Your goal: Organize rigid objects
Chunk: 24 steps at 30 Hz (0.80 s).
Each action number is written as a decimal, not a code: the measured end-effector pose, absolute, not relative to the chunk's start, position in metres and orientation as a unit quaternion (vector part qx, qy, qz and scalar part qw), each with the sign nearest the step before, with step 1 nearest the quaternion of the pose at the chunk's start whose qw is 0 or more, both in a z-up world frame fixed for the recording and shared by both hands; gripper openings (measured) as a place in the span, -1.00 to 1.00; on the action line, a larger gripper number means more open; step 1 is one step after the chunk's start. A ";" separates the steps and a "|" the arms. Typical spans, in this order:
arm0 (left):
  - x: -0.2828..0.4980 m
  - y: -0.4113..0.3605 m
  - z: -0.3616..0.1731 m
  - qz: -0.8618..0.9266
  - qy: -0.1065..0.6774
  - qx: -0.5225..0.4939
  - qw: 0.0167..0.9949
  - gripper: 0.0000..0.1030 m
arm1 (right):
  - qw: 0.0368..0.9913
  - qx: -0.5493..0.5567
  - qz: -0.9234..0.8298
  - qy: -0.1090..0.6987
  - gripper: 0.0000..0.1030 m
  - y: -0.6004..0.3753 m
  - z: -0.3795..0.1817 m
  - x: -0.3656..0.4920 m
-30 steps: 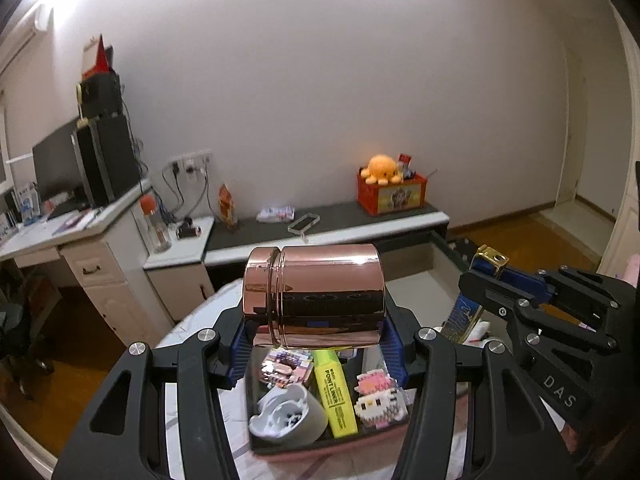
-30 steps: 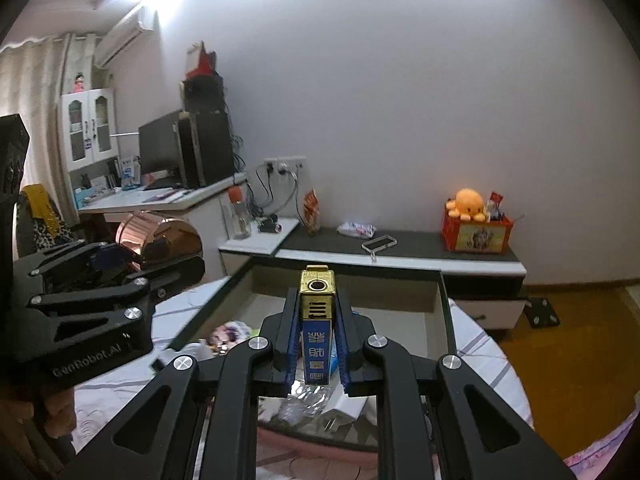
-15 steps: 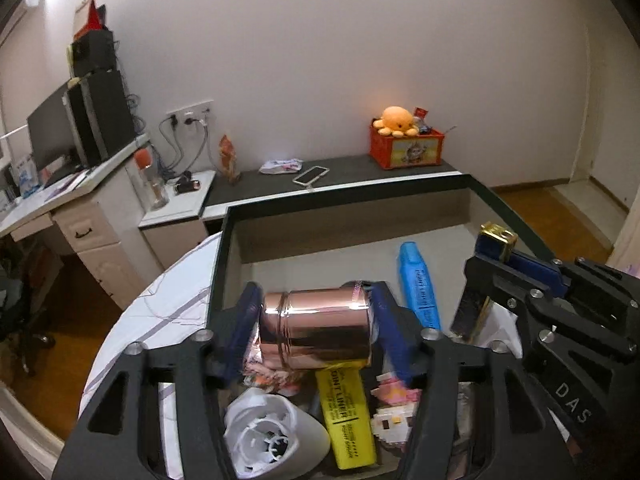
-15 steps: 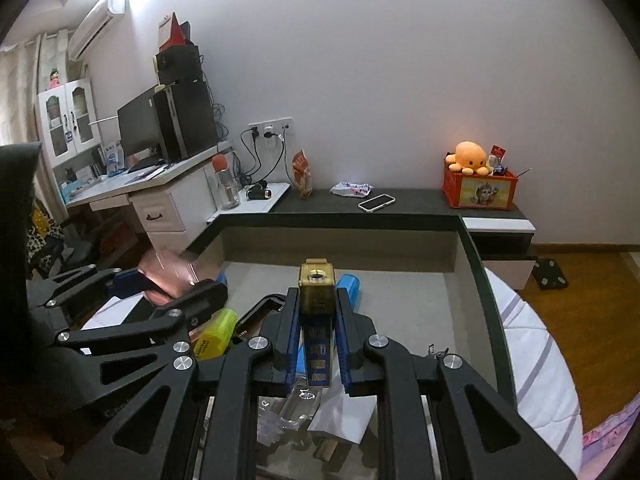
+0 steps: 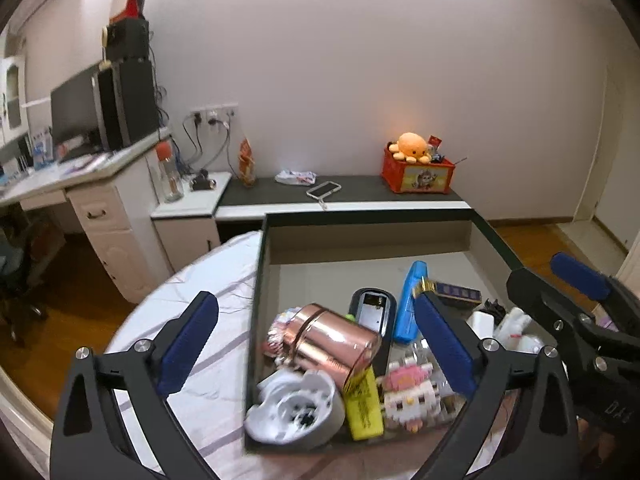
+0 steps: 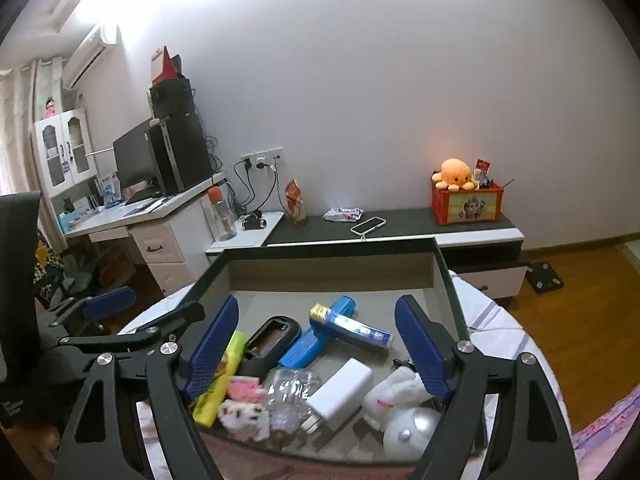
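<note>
Both grippers are opening up over the box [image 5: 260, 280], with nothing pinched. Left gripper [image 5: 316, 344] has the copper can [image 5: 332, 344] lying loose between its pads on the pile; right gripper [image 6: 320, 344] hangs above the blue-and-gold carton [image 6: 352, 328], which lies flat on the box floor. Best bet now is lifting straight up and clear so neither pad nudges anything. It's crowded in there: yellow highlighter [image 5: 364, 408], block toy [image 5: 412, 392], white charger [image 6: 340, 394], and the can looks like it could roll.

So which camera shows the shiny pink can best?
The left wrist view. There the can lies in full view in the box, on the other things, between the opening left fingers, untouched. In the right wrist view I cannot find it; the left gripper's arm blocks that side.
</note>
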State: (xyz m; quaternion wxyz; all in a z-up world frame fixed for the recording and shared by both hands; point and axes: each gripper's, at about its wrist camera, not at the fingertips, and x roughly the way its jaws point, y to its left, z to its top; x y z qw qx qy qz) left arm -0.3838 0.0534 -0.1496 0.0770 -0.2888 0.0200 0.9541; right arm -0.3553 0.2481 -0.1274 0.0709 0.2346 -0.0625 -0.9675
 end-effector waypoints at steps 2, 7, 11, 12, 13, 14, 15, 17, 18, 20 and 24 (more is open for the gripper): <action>-0.365 0.048 -0.140 0.957 0.018 -0.280 0.074 0.99 | 0.068 0.230 -0.969 -0.060 0.83 0.249 -0.123 -0.347; -0.321 0.032 -0.114 0.964 0.023 -0.256 0.072 0.99 | 0.058 0.209 -0.975 -0.050 1.00 0.242 -0.101 -0.313; -0.281 0.019 -0.089 0.972 0.018 -0.225 0.068 0.99 | 0.041 0.190 -0.980 -0.034 1.00 0.233 -0.081 -0.278; -0.275 0.016 -0.085 0.973 0.015 -0.219 0.068 0.99 | 0.038 0.185 -0.982 -0.031 1.00 0.231 -0.075 -0.266; -0.261 0.012 -0.078 0.975 0.011 -0.210 0.067 0.99 | 0.034 0.181 -0.983 -0.029 1.00 0.230 -0.071 -0.258; -0.250 0.010 -0.073 0.977 0.009 -0.204 0.065 0.99 | 0.030 0.178 -0.983 -0.024 1.00 0.227 -0.066 -0.249; -0.244 0.008 -0.070 0.978 0.007 -0.199 0.066 0.99 | 0.029 0.175 -0.984 -0.015 1.00 0.224 -0.061 -0.238; -0.224 0.003 -0.060 0.980 0.003 -0.186 0.073 0.99 | 0.026 0.167 -0.986 0.000 1.00 0.215 -0.054 -0.223; -0.216 0.003 -0.057 0.980 0.003 -0.183 0.077 0.99 | 0.026 0.161 -0.987 0.006 1.00 0.211 -0.049 -0.214; -0.197 0.001 -0.049 0.982 0.006 -0.173 0.078 1.00 | 0.029 0.150 -0.988 0.010 1.00 0.205 -0.043 -0.198; -0.168 -0.005 -0.038 0.986 0.006 -0.152 0.073 1.00 | 0.033 0.131 -0.991 0.017 1.00 0.195 -0.028 -0.170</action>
